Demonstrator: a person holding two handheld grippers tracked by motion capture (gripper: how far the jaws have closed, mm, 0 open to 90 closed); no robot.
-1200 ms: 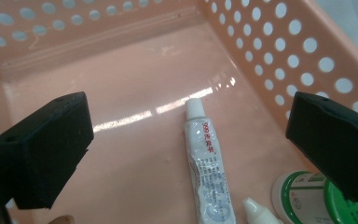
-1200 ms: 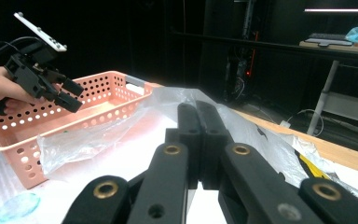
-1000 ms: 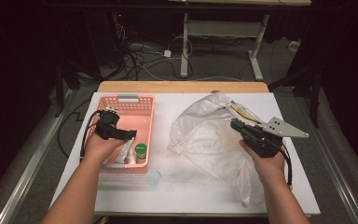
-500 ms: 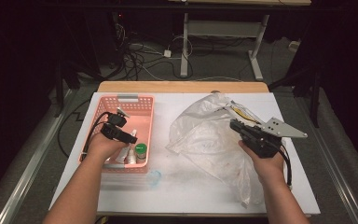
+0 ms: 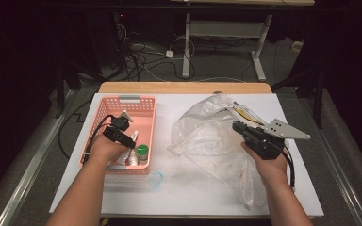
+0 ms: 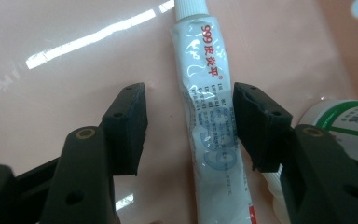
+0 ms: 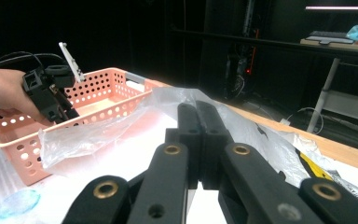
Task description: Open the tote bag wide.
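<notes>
Left gripper view puts my left hand-held gripper (image 6: 189,126) low over the floor of the pink basket (image 5: 143,106), with a white ointment tube (image 6: 212,116) lying flat between its two black jaws. The jaws have just been closing: the one at the right of that view stands against the tube's edge, while the other is still a little apart from it, so the tube is straddled and not yet pinched. Red and blue print runs along the tube, and its ribbed cap points away from me. A small jar with a green lid (image 6: 349,123) sits just beside the tube.

From the high view I see the basket on the left part of the white table (image 5: 193,188), my left hand inside its near end, the green lid (image 5: 142,149) next to it.

My right hand-held gripper (image 7: 198,135) has its jaws pressed together on the edge of a clear plastic bag (image 5: 212,141), which sprawls across the table's right half, well apart from the basket.
</notes>
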